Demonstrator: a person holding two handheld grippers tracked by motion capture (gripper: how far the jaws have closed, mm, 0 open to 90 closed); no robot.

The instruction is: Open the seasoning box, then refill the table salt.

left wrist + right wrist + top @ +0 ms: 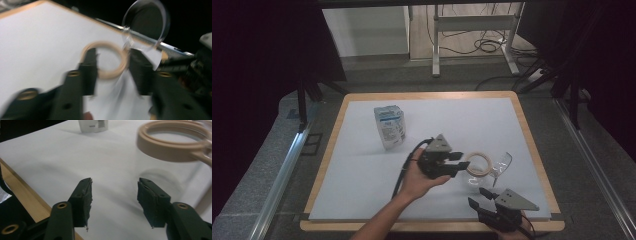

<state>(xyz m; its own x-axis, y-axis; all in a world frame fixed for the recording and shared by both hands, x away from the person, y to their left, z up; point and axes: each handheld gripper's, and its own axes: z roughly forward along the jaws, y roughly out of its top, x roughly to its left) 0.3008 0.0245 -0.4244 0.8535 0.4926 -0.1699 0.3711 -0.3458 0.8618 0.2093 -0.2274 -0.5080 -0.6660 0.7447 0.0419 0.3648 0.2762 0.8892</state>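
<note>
**Wooden ring sits at the glass, both grippers apart**

The left gripper has its jaws apart on both sides of the wooden ring; in the left gripper view the pads stand at the outside of the ring and I cannot tell if they touch it. The ring rests at the wine glass, which seems to lie on its side on the white worktop, near the right front corner. The right gripper hovers close to the front edge, jaws apart and nothing between them.

The risk, I think, is the glass. It is thin, smooth and round, so a small push from the left gripper may roll it toward the worktop edge, or chip it. The ring is light, pale and rigid, with a flat band, and it may slip off.

A soft white packet stands well apart at the back.
</note>
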